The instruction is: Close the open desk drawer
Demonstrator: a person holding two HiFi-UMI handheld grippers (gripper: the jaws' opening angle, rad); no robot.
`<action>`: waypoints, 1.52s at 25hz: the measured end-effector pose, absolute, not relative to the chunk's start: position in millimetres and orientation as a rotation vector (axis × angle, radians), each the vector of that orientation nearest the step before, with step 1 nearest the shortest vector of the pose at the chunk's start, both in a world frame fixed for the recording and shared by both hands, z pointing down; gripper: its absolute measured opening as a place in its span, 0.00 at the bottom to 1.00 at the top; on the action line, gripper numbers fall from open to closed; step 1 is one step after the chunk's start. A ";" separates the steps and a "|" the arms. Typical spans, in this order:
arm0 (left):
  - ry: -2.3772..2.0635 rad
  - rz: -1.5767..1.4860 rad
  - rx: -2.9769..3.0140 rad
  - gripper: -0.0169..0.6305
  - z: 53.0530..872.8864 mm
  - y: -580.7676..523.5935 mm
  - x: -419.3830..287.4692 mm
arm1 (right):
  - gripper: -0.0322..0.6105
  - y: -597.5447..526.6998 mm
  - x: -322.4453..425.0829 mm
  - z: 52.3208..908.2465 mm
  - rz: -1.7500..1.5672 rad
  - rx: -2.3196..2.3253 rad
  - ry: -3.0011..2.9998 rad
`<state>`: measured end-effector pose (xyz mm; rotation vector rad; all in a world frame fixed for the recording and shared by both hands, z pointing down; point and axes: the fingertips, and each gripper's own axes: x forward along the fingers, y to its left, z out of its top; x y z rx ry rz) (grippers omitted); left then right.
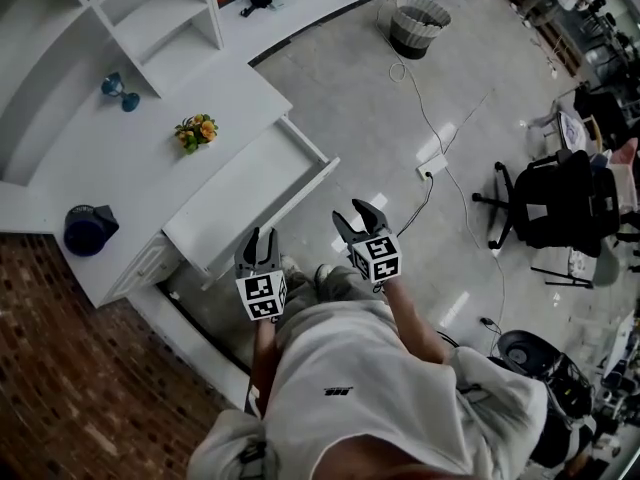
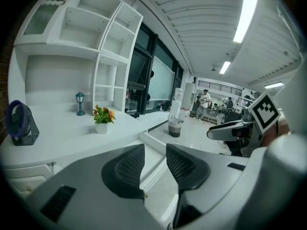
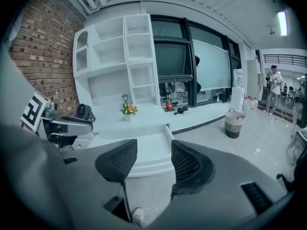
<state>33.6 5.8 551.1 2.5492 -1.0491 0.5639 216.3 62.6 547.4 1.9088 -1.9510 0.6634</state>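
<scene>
Jaws spread & empty on left gripper (image 1: 261, 239) and right gripper (image 1: 354, 216), both near the pulled-out flat white desk drawer (image 1: 247, 184), prob lined up to shove its front.

Saw a white drawer (image 1: 240, 193) ahead of the grey left gripper (image 1: 262, 236), with black-and-white square markers (image 1: 261, 296) on it and on the right gripper (image 1: 358, 216); beyond, orange-yellow flowers (image 1: 196, 131) and a navy fan (image 1: 88, 228); leftward, a red-brown brick wall (image 1: 80, 368).
</scene>
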 end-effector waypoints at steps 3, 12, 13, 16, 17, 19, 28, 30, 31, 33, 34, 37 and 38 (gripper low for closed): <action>-1.068 0.580 2.514 0.26 564.5 3.8 27.8 | 0.40 56.1 213.1 564.8 0.692 1.869 -1.958; -1.180 0.641 2.358 0.26 597.9 -0.8 16.6 | 0.41 23.0 216.1 598.1 0.740 1.710 -2.007; -1.192 0.645 2.338 0.26 601.7 -0.6 15.4 | 0.41 20.3 216.4 602.3 0.749 1.690 -2.013; -1.225 0.663 2.285 0.26 612.7 -0.4 12.7 | 0.41 14.1 218.7 617.2 0.764 1.623 -2.019; -1.234 0.671 2.269 0.26 616.4 0.0 11.7 | 0.41 12.8 219.1 622.8 0.774 1.606 -2.020; -1.249 0.684 2.239 0.27 623.8 0.4 9.3 | 0.41 9.1 219.5 631.8 0.779 1.577 -2.022; -1.298 0.694 2.075 0.28 659.1 11.7 -8.1 | 0.41 -2.7 206.2 666.3 0.811 1.420 -2.032; -1.309 0.695 2.042 0.28 666.0 15.2 -11.1 | 0.41 -3.3 205.0 674.4 0.819 1.398 -2.029; -1.313 0.696 2.030 0.28 669.5 16.2 -12.3 | 0.41 -3.8 205.3 678.5 0.823 1.391 -2.025; -1.321 0.697 2.005 0.28 676.7 16.7 -14.6 | 0.41 -5.6 206.4 686.2 0.825 1.382 -2.017; -1.325 0.697 1.991 0.28 680.5 16.8 -15.9 | 0.41 -6.8 206.5 689.5 0.827 1.375 -2.016; -1.340 0.707 1.940 0.28 692.8 19.8 -20.4 | 0.42 -9.7 209.8 702.8 0.834 1.353 -2.002; -1.346 0.712 1.921 0.28 697.4 21.2 -21.9 | 0.42 -10.7 210.5 707.0 0.838 1.344 -1.998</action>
